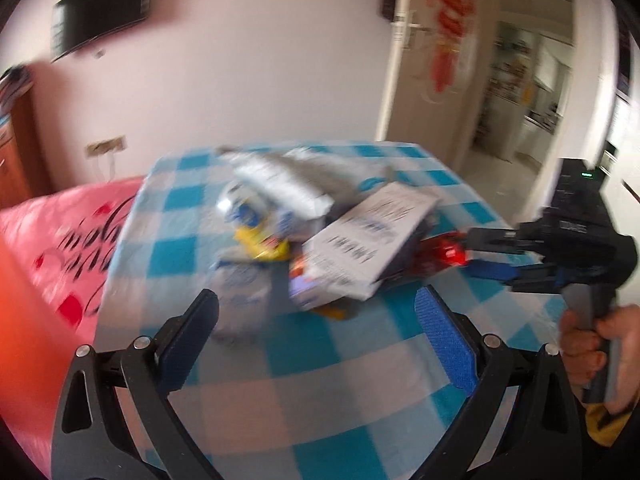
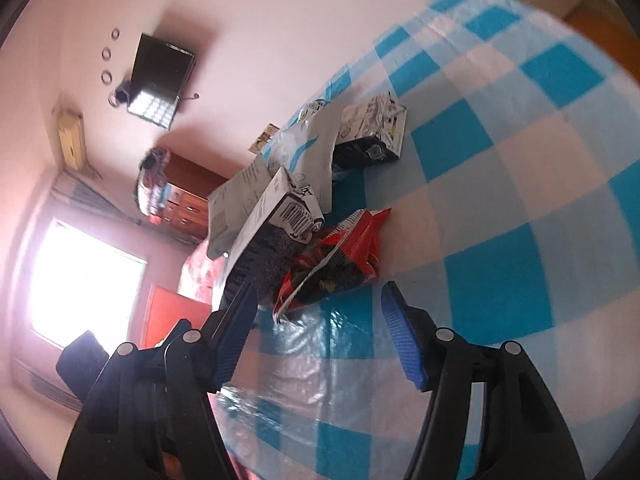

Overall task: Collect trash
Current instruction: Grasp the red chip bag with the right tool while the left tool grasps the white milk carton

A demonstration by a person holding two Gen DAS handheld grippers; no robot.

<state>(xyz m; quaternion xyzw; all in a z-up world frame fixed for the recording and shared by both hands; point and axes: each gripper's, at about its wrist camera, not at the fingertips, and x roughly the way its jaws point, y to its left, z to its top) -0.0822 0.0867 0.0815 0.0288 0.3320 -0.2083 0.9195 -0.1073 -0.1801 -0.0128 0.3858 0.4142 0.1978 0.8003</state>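
bench in blue-check cloth | trash pile still heaped mid-bench, nothing collected, all left to do | grey box leans over red wrapper, crowding it | right gripper open, empty, just short of wrapper | left gripper open, empty, near pile

Pale wall, mounted television (window glaring).

1. Tablecloth – blue and white check, soft matt cloth.
2. Red snack wrapper – glossy, crinkled plastic film.
3. White carton – printed cardboard, smooth, matt.
4. Gripper pads – ribbed blue rubber on matt black plastic fingers.
5. Cabinet – polished brown wood.
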